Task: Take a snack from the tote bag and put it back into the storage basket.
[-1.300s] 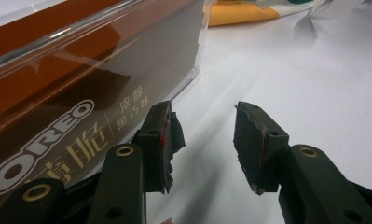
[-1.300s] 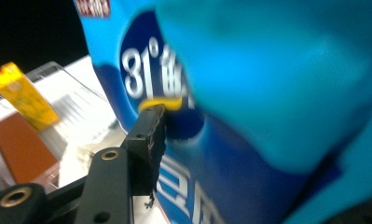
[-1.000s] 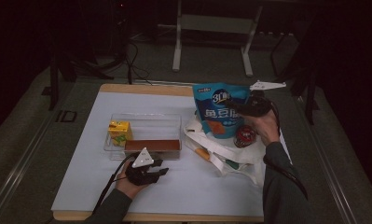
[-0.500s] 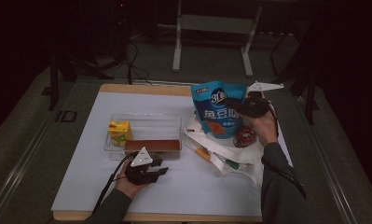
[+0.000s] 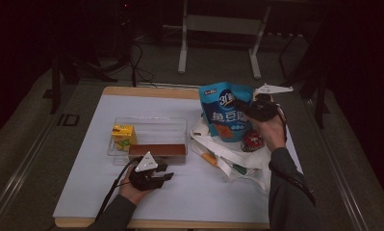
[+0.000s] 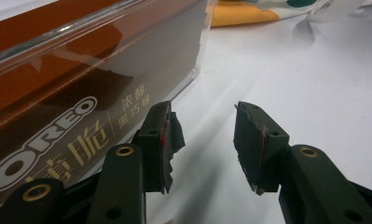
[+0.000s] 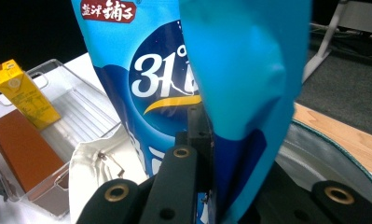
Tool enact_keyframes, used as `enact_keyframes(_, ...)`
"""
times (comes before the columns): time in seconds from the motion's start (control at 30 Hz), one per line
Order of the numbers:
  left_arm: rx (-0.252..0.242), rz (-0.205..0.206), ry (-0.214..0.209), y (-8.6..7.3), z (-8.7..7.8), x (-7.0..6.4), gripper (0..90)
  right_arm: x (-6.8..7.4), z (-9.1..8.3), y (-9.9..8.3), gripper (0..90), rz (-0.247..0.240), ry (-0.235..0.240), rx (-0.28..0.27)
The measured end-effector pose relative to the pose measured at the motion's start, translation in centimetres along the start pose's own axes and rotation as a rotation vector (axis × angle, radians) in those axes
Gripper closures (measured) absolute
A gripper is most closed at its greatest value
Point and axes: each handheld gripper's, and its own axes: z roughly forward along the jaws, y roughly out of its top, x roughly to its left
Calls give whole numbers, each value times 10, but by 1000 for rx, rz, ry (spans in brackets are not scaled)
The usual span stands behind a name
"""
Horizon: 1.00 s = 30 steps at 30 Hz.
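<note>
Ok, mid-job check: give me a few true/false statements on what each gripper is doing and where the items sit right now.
1. The right gripper is shut on the blue snack bag, held above the white tote bag. True.
2. The left gripper is clamped on the brown Oreo box. False: its jaws stand open on the table, beside the clear tray, holding nothing.
3. The yellow juice carton stands upright in the clear tray. True.
4. The brown Oreo box lies outside the tray, on the tote bag. False: it lies inside the tray, along its near wall.
5. A red round item rests on the tote bag near the person's right hand. True.
</note>
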Motion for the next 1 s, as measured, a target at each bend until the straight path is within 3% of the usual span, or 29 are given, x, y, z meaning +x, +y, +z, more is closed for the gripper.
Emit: enact_keyframes(1.0, 2, -1, 3, 0, 1, 0, 563, 9, -22, 22, 900, 10, 18, -69)
